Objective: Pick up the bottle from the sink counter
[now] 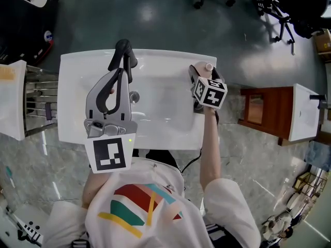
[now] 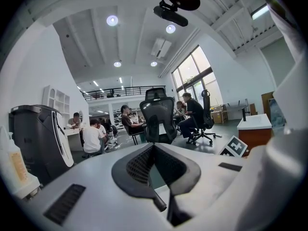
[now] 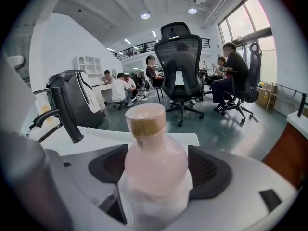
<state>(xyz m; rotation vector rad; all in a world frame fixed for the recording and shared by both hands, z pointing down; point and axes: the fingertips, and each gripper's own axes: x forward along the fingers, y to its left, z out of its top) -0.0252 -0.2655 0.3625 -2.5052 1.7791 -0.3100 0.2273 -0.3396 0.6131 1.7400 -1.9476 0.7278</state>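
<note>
A pale pink bottle with a tan cap stands upright between my right gripper's dark pads, which are shut on its body. In the head view this bottle is at the far right corner of the white sink counter, inside the right gripper. Its base is hidden, so I cannot tell whether it rests on the counter. My left gripper hovers over the basin near the black faucet. It is shut, pads together, holding nothing.
The black faucet rises left of the bottle. A wire rack stands left of the counter, and a wooden stand with another white basin to the right. Office chairs and seated people are on the floor beyond.
</note>
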